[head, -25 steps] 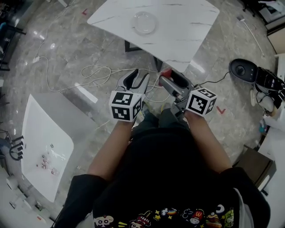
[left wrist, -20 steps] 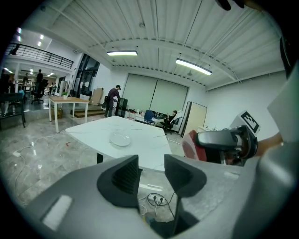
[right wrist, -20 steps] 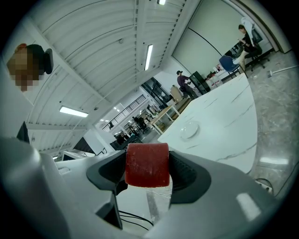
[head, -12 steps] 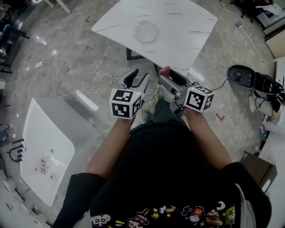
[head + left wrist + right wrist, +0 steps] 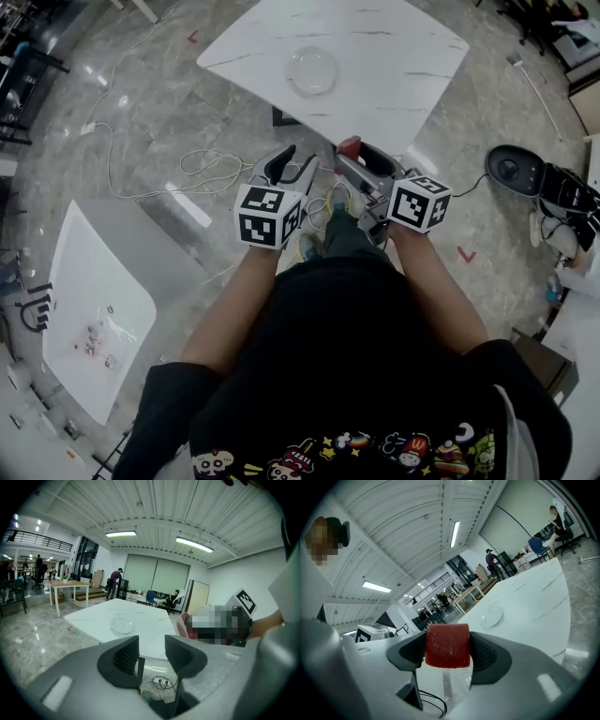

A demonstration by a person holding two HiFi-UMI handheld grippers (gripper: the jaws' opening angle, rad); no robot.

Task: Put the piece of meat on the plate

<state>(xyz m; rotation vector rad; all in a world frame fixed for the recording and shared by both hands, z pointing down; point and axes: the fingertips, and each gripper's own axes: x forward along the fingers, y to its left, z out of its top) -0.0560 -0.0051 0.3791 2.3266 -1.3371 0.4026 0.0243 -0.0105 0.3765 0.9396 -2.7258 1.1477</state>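
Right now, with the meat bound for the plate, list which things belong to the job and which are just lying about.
Job: piece of meat, held in the right gripper; plate, on the white table.

Lying about: cables on the floor; second table with small bits; black device on the floor; left gripper, open and empty.

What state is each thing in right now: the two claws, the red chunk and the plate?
left gripper: open, nothing between its jaws.
right gripper: shut on the piece of meat.
piece of meat: clamped between the right gripper's jaws, held in the air, not yet on the plate.
plate: empty, lying flat on the white table.
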